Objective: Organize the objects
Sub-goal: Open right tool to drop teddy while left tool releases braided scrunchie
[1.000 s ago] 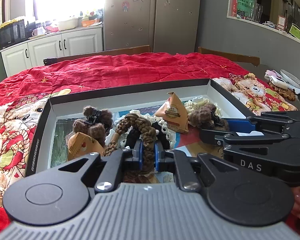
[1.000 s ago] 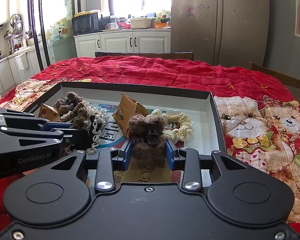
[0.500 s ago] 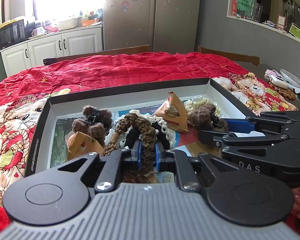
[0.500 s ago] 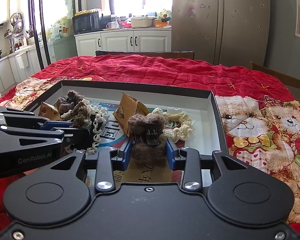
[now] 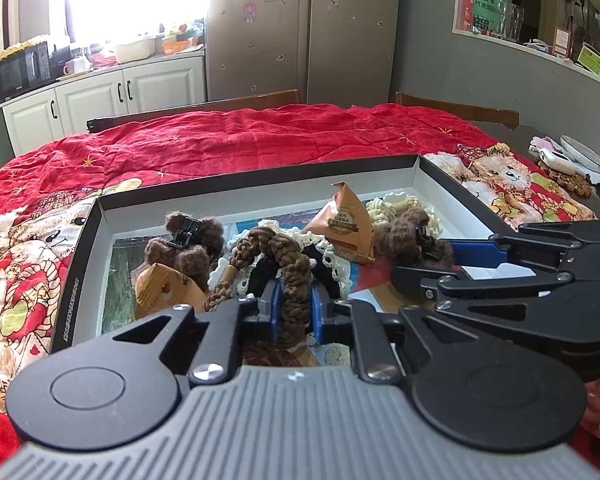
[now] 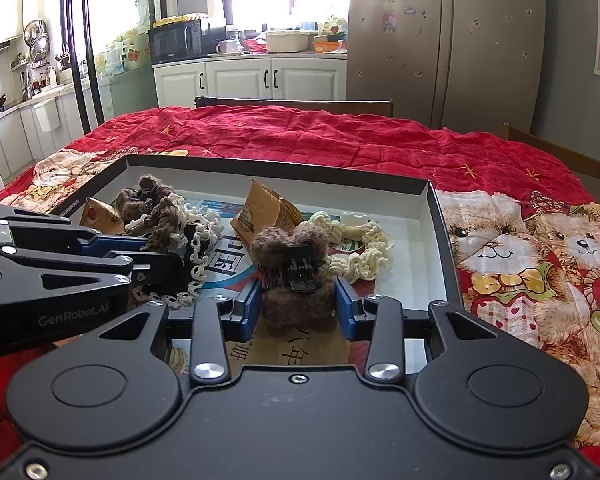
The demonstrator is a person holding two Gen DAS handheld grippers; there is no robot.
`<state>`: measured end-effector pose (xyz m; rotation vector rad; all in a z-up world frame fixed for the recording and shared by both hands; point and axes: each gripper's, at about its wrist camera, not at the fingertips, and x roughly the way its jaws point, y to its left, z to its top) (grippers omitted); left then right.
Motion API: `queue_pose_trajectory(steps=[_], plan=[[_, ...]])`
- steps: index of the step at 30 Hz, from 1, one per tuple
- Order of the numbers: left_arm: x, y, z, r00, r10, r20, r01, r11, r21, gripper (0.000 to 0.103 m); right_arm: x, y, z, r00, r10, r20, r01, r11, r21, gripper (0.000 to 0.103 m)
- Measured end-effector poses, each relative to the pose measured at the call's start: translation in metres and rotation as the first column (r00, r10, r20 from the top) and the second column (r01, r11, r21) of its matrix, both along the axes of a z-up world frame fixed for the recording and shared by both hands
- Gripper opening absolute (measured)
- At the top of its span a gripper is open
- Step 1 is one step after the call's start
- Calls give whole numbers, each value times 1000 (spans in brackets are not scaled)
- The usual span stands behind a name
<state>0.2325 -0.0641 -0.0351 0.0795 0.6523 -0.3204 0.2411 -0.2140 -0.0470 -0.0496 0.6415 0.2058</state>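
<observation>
A shallow black-rimmed box [image 5: 256,167] [image 6: 276,169] lies on the red tablecloth and holds hair accessories and snack packets. My left gripper [image 5: 294,310] is shut on a brown braided scrunchie [image 5: 292,276], which hangs over a black scrunchie and a cream lace one. My right gripper [image 6: 296,308] is shut on a brown fuzzy bear hair clip [image 6: 292,264], which also shows in the left wrist view [image 5: 410,232]. A second brown bear clip [image 5: 188,240] lies at the box's left. Two triangular orange packets [image 5: 346,224] [image 5: 160,292] and a cream braided scrunchie [image 6: 360,248] lie inside.
The red quilted cloth with teddy-bear print [image 6: 520,248] covers the table. Chair backs [image 5: 456,108] stand at the far edges. A plate and small items [image 5: 572,160] sit at the table's right end. Kitchen cabinets and a fridge stand behind.
</observation>
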Motion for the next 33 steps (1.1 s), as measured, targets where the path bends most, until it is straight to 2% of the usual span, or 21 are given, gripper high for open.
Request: queue_pose_trajectory(steps=[3, 10, 12, 19, 33], plan=[[-1, -1, 1, 1000, -7, 1, 7, 1000, 0, 38, 0, 1, -1, 1000, 3, -4, -3, 1000, -8, 39], [-1, 0, 2, 1000, -9, 1, 9, 1000, -3, 41, 1, 2, -1, 1000, 8, -10, -8, 1000, -6, 39], [-1, 0, 2, 1000, -11, 1, 11, 1000, -4, 49, 0, 2, -1, 1000, 6, -10, -6, 1000, -6, 40], [-7, 1, 8, 1000, -3, 23, 3, 1000, -1, 59, -1, -2, 1, 1000, -6, -10, 6, 1000, 7, 42], [-23, 6, 28, 996, 5, 86, -4, 1000, -15, 73, -9, -4, 12, 1000, -21, 20, 21, 1000, 12, 53]])
